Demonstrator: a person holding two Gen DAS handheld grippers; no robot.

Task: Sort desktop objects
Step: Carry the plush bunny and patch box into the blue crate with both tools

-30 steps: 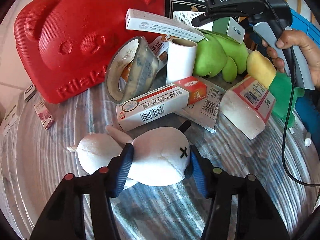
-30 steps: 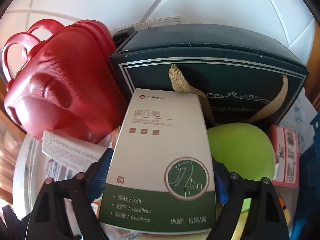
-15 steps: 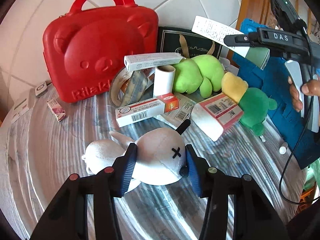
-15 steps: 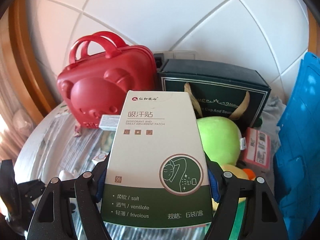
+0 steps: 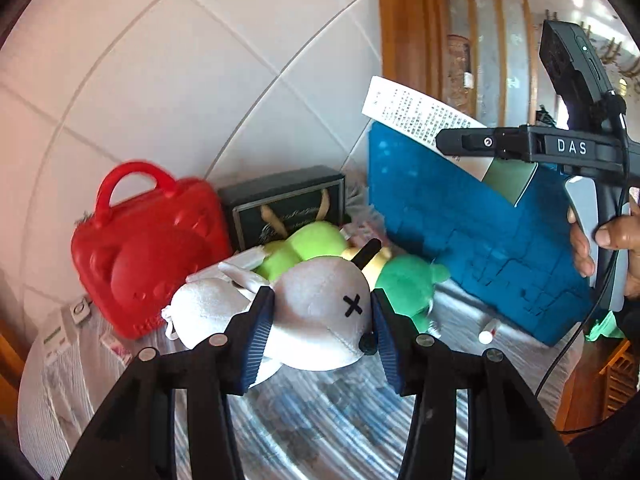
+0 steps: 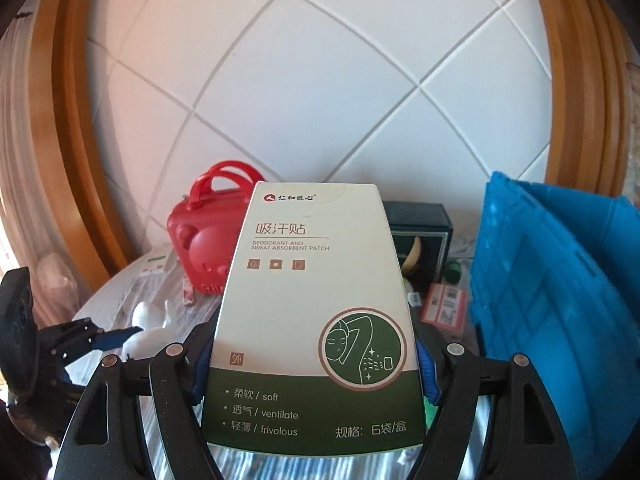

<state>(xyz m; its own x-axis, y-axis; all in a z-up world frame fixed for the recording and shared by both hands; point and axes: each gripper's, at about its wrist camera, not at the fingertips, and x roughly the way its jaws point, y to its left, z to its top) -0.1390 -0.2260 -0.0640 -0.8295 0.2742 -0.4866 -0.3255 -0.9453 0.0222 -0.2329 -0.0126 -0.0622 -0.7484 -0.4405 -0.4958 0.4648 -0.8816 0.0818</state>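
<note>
A white plush toy (image 5: pixel 312 332) with a black X eye hangs above the striped tabletop (image 5: pixel 320 420), and my left gripper (image 5: pixel 322 298) is shut on its body, blue pads pressing both sides. My right gripper (image 6: pixel 316 360) is shut on a cream-and-green sweat patch box (image 6: pixel 312 280), held upright in the air. The left wrist view shows that box (image 5: pixel 416 120) high at the right, clamped by the right gripper's finger (image 5: pixel 500 148), with a person's hand (image 5: pixel 608 236) on the handle. The right wrist view shows the left gripper (image 6: pixel 92 340) and the plush (image 6: pixel 152 320) low at the left.
A red bear-face case (image 5: pixel 152 248) and a dark gift box (image 5: pixel 288 204) stand against the tiled wall. Light green (image 5: pixel 316 240) and dark green (image 5: pixel 404 284) plush toys lie in front. A blue crate (image 5: pixel 460 232) stands at the right, with a small white cap (image 5: pixel 486 336) near it.
Both grippers have risen and drawn back from the pile, each carrying its object. The plush has left the tabletop, and the case and boxes look smaller and lower.
</note>
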